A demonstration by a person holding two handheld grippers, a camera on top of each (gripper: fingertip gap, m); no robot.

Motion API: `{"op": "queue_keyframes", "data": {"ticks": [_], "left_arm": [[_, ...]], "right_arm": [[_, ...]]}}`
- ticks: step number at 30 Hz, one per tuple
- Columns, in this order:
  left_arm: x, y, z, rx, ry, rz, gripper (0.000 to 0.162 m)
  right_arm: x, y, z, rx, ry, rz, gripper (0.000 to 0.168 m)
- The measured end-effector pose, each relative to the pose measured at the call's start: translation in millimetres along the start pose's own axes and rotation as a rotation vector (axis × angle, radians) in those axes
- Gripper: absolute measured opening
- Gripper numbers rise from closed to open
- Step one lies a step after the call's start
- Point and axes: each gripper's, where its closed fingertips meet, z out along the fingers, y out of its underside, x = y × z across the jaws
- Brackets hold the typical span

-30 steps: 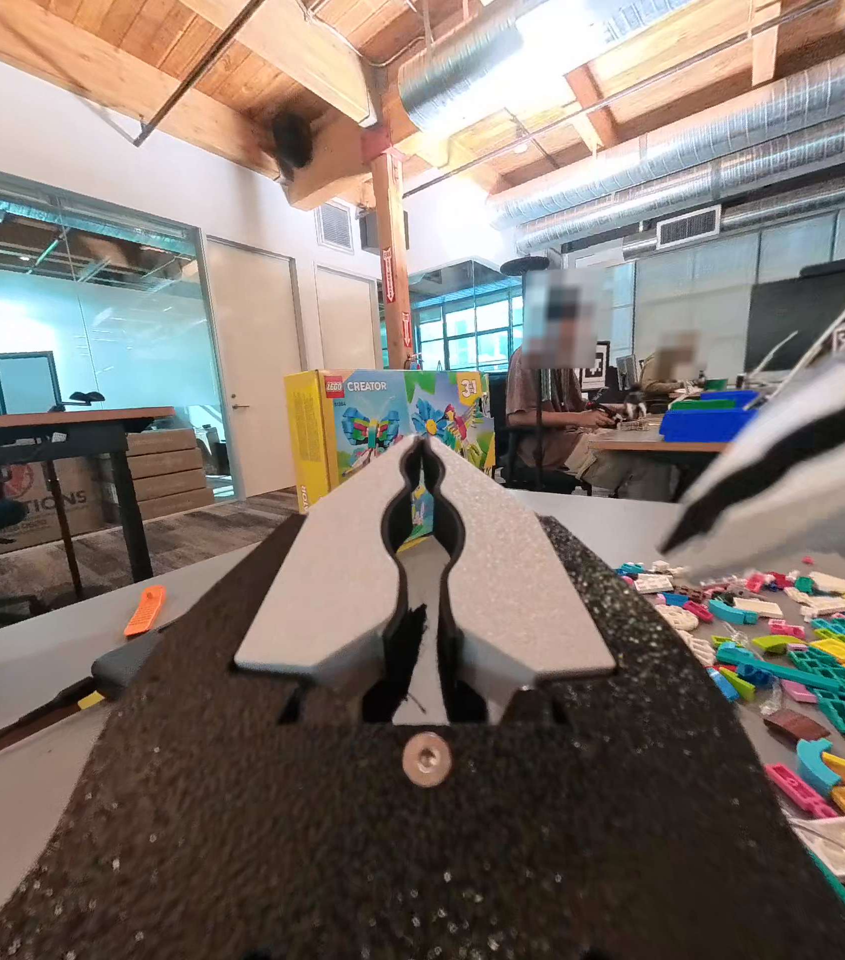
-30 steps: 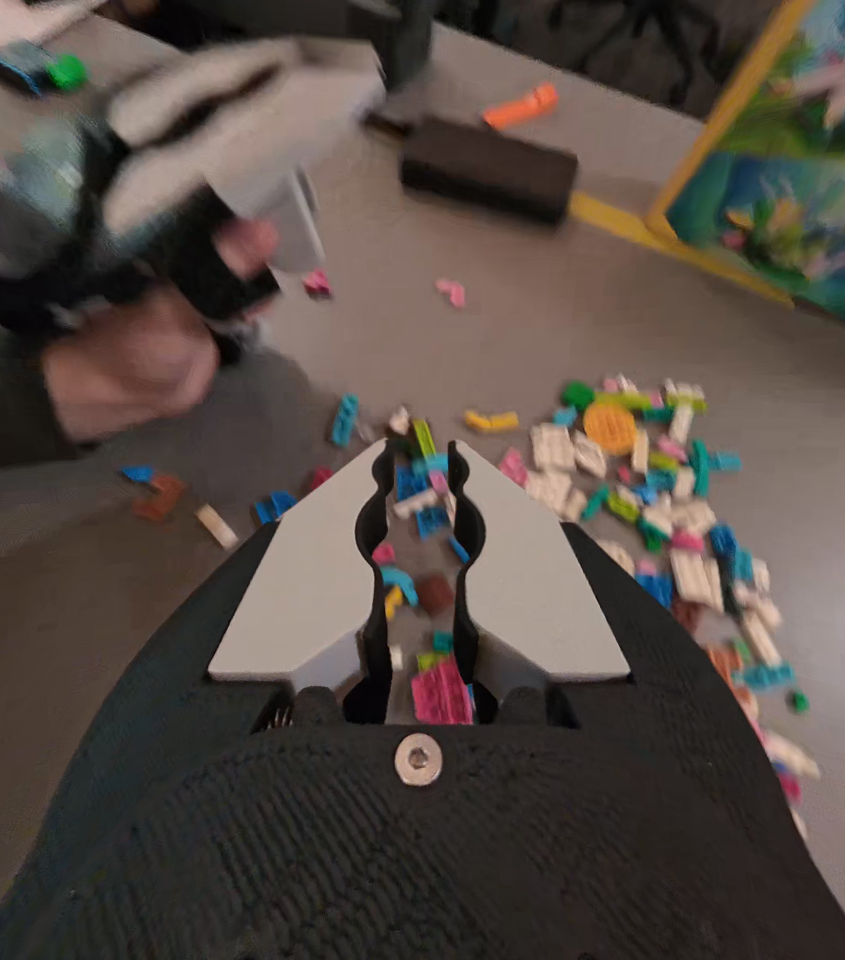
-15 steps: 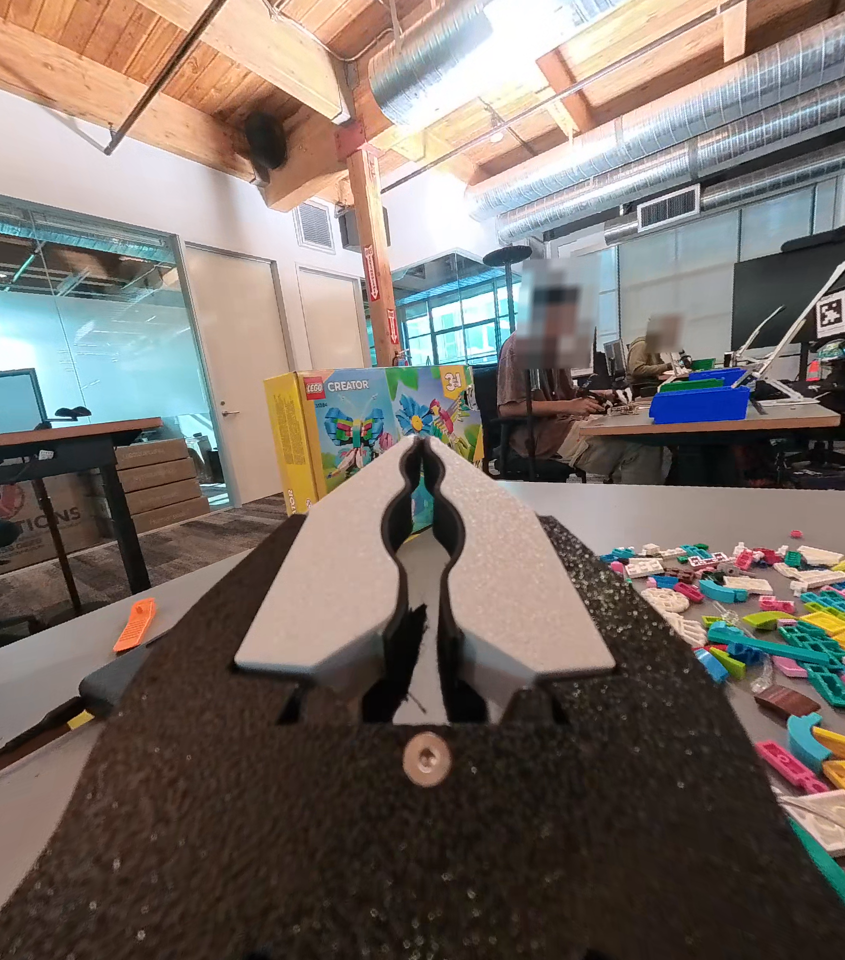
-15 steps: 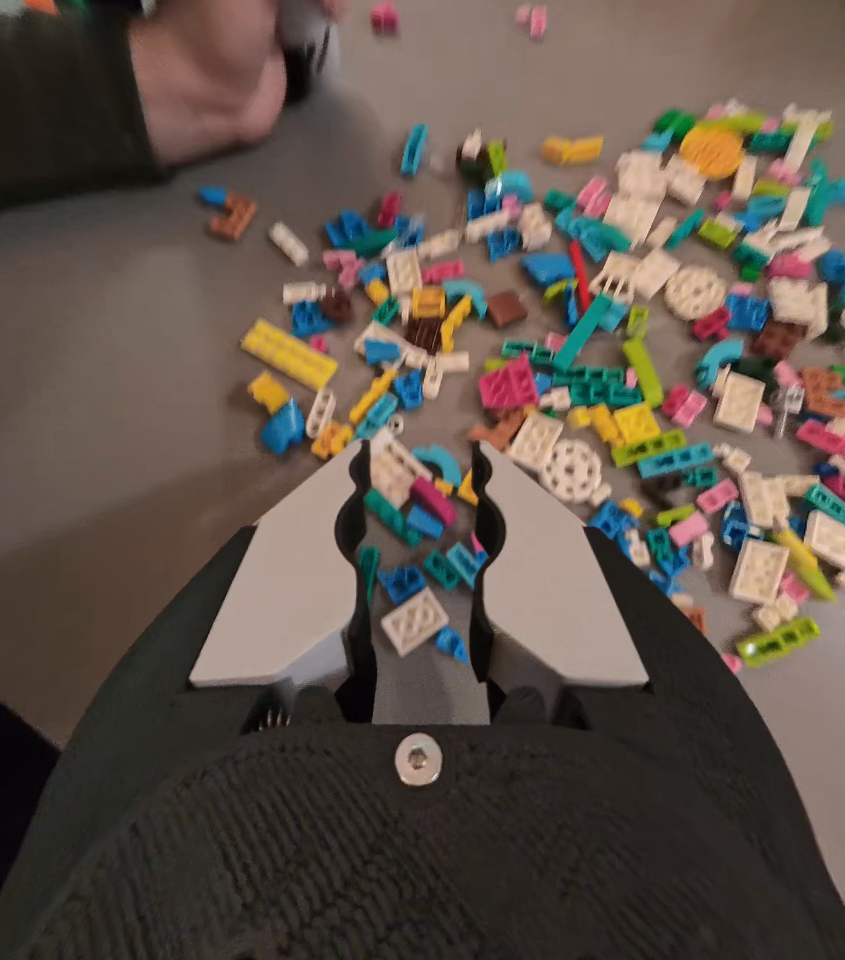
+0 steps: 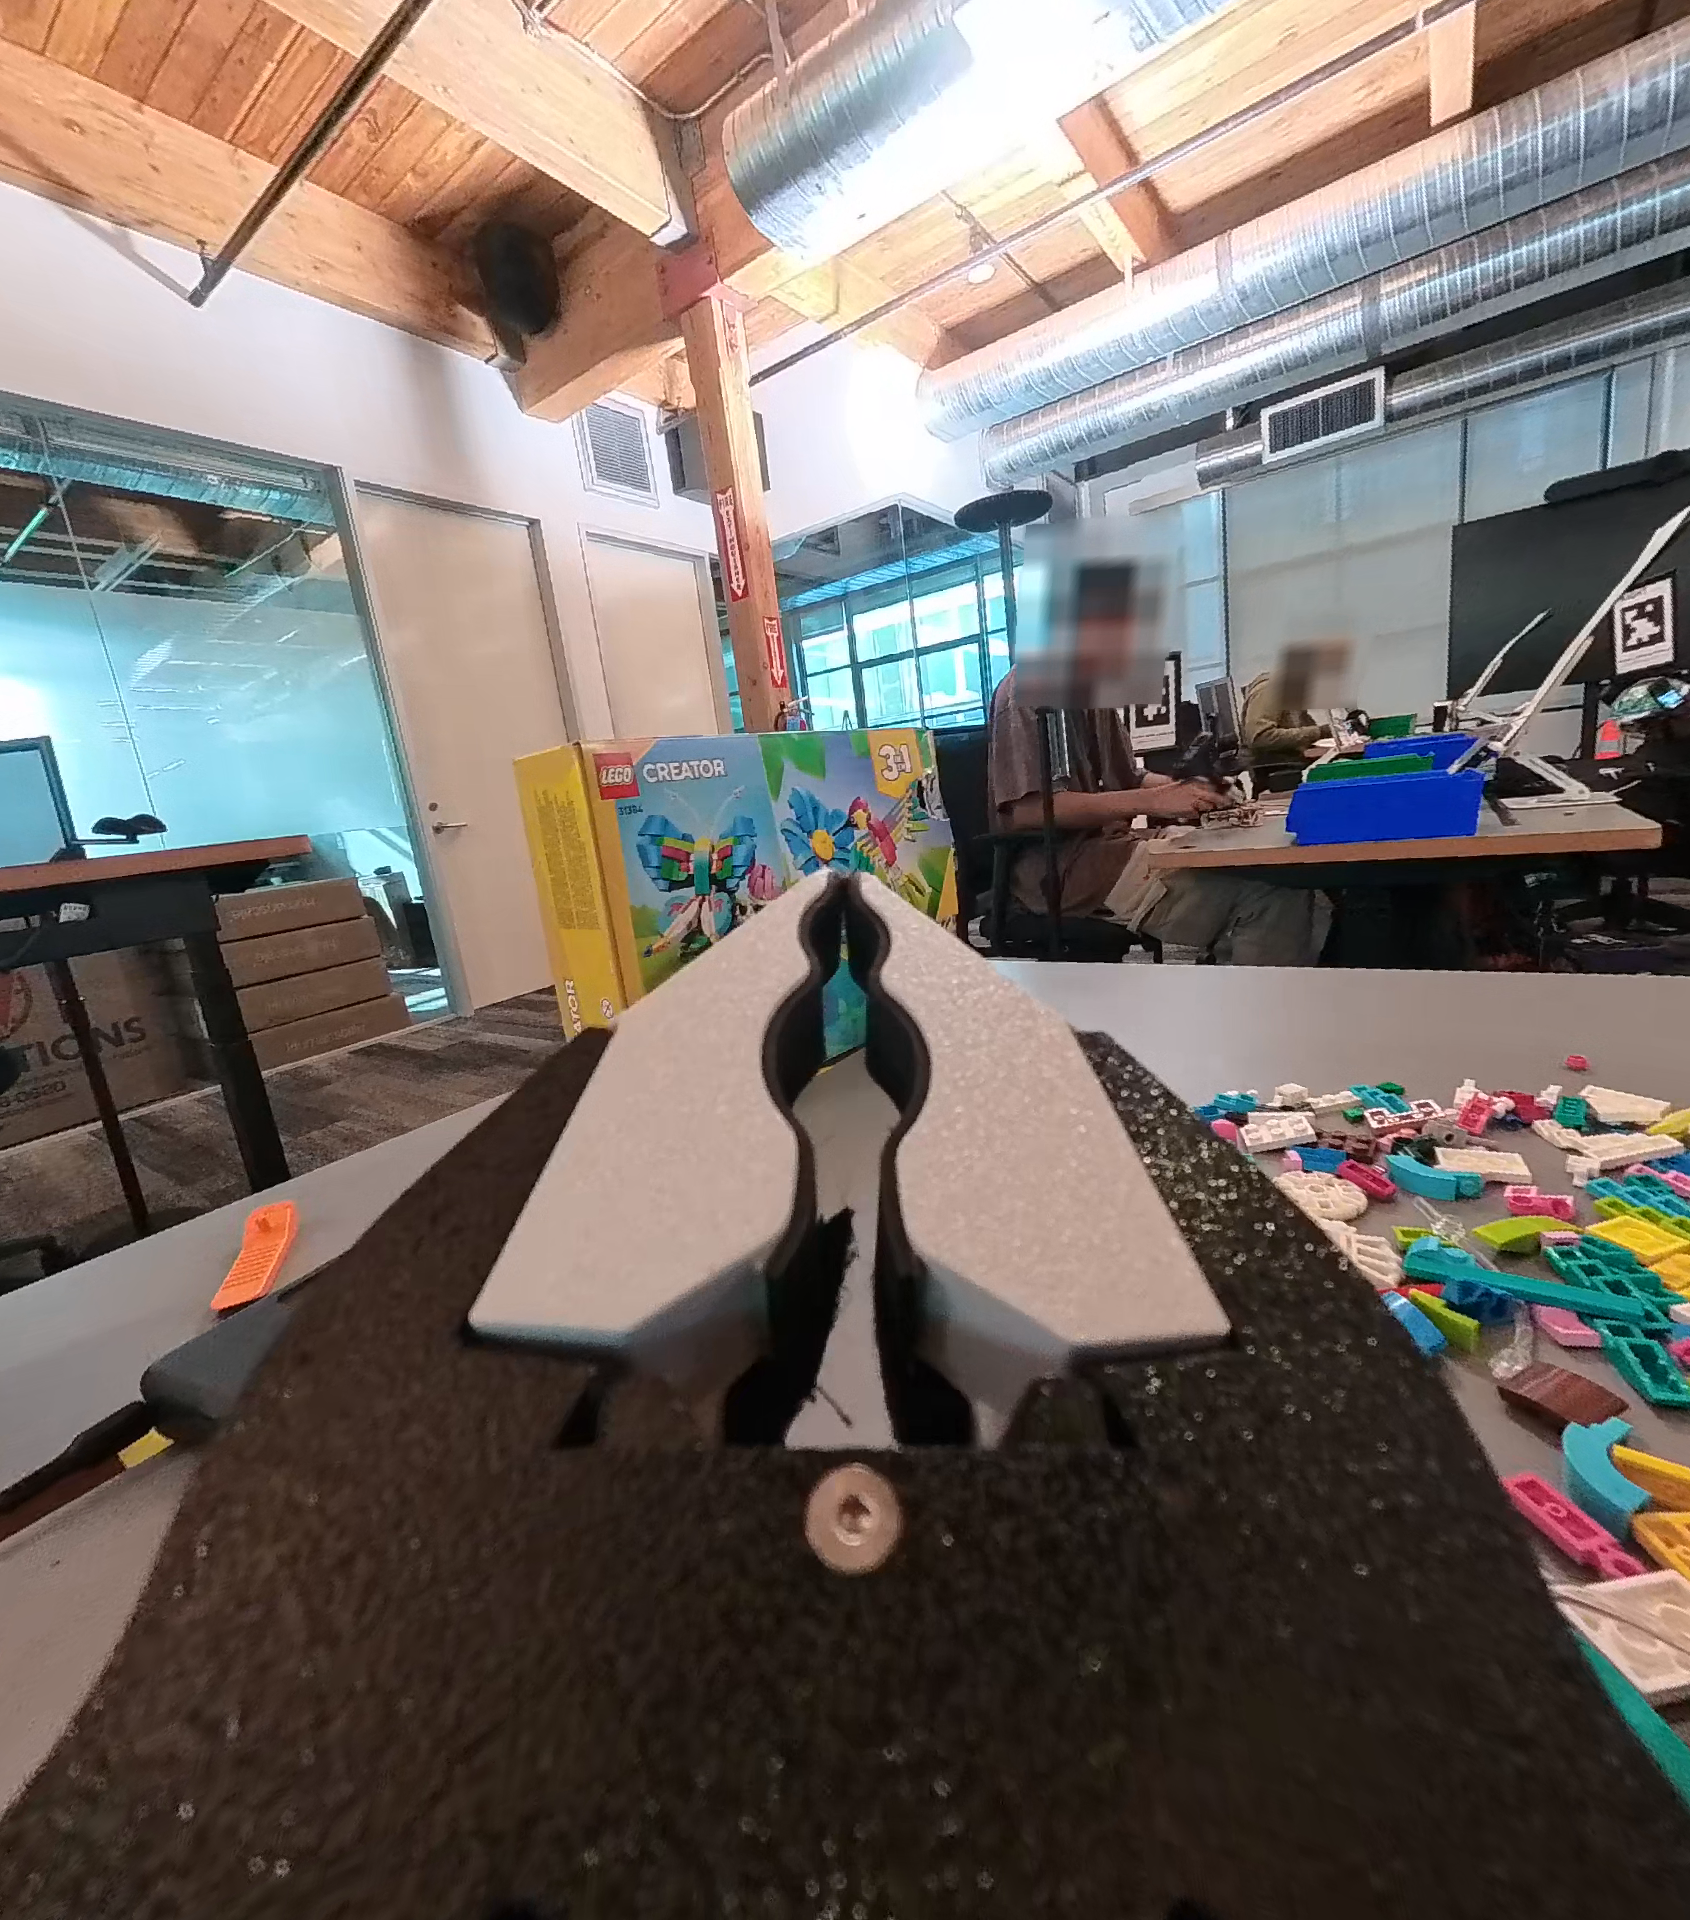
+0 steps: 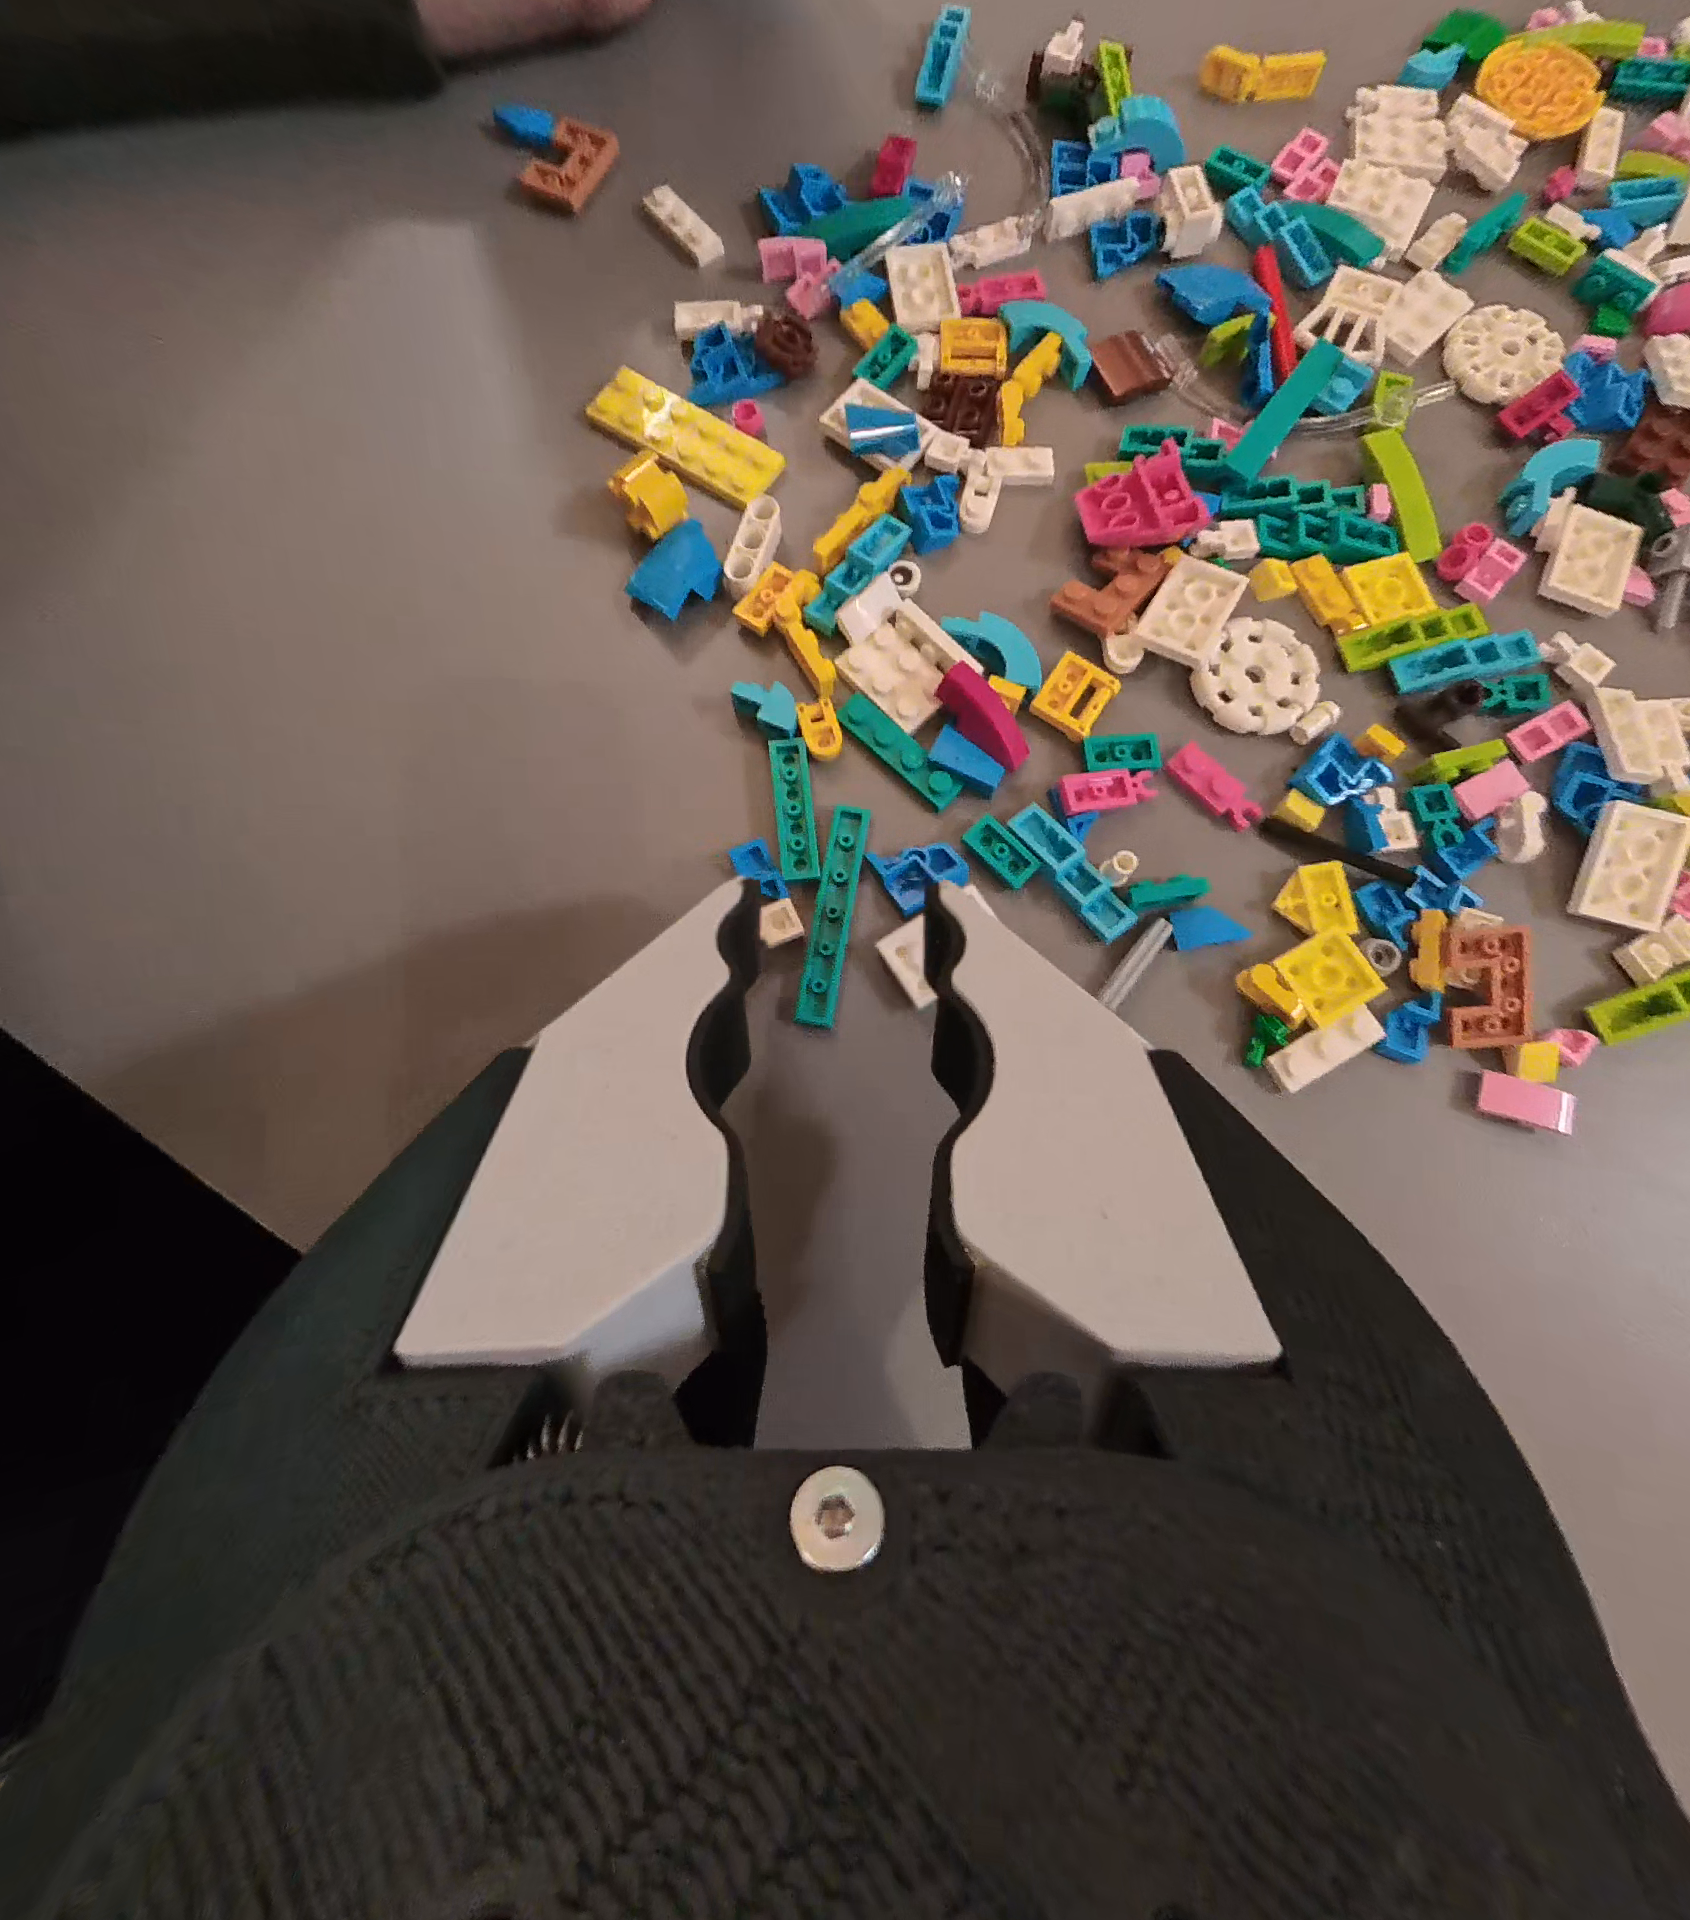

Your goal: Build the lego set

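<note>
Bricks (image 6: 1236, 499) lie scattered loose on the grey table (image 6: 249, 623). Right gripper (image 6: 836, 894) hovers, jaws apart, over a long teal strip (image 6: 830, 914); crowding neighbours could get pinched too. Left gripper (image 5: 843, 883) idles, jaws together, empty.
</note>
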Motion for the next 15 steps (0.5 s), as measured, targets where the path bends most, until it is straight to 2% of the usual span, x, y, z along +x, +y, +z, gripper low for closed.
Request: {"op": "queue_keyframes", "data": {"ticks": [8, 12, 15], "left_arm": [[0.0, -0.1, -0.1, 0.002, 0.002, -0.007, 0.000], [0.5, 0.2, -0.2, 0.001, 0.006, -0.008, 0.000], [2.1, 0.0, -0.1, 0.001, 0.011, 0.001, 0.000]], "right_arm": [[37.8, -0.6, -8.1, 0.144, 0.137, 0.136, 0.018], [66.3, 14.4, -10.8, 0.100, 0.281, 0.186, 0.013], [72.8, 24.9, -7.7, 0.081, 0.290, 0.246, 0.011]]}}
